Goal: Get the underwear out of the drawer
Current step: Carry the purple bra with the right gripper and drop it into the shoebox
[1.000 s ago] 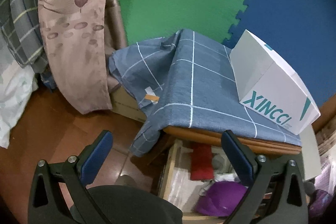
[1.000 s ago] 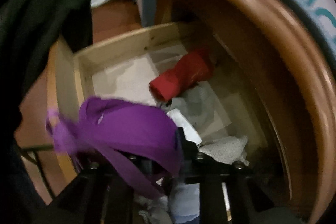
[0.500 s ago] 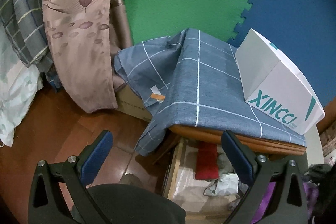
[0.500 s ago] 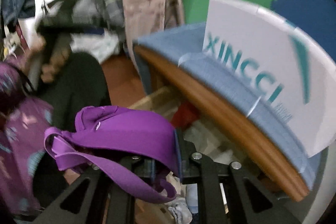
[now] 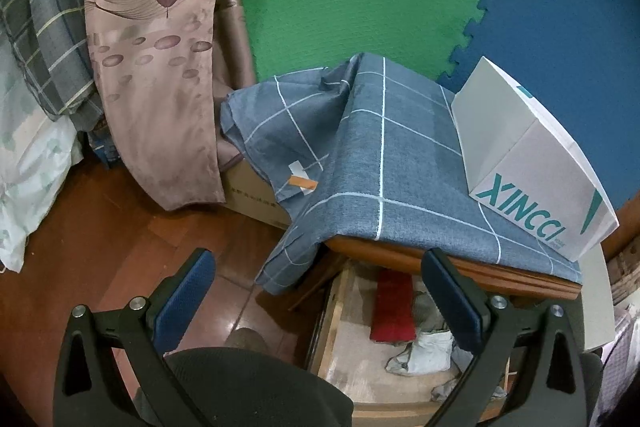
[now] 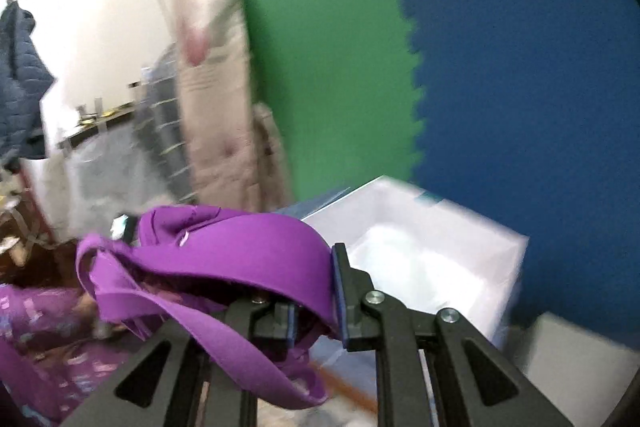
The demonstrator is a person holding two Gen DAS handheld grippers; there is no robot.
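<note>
My right gripper (image 6: pixel 316 311) is shut on purple underwear (image 6: pixel 224 255), a bra whose cup and straps drape over the fingers to the left. It is held up high, level with the open white box (image 6: pixel 420 251). My left gripper (image 5: pixel 320 291) is open and empty, held above the floor and the open wooden drawer (image 5: pixel 334 323). The drawer, under the cloth-covered table, holds a red rolled item (image 5: pixel 394 307) and crumpled grey and white garments (image 5: pixel 424 351).
A blue checked cloth (image 5: pixel 384 163) covers the small wooden table, with the white XINCCI box (image 5: pixel 532 163) on its right side. A beige curtain (image 5: pixel 156 55) and plaid bedding (image 5: pixel 44 39) hang at left. A cardboard box (image 5: pixel 252 195) stands on the wood floor. Green and blue foam mats line the wall.
My right gripper has lifted the purple underwear out of the drawer and swung up to the height of the white box. My left gripper has drifted slightly back; it stays open.
</note>
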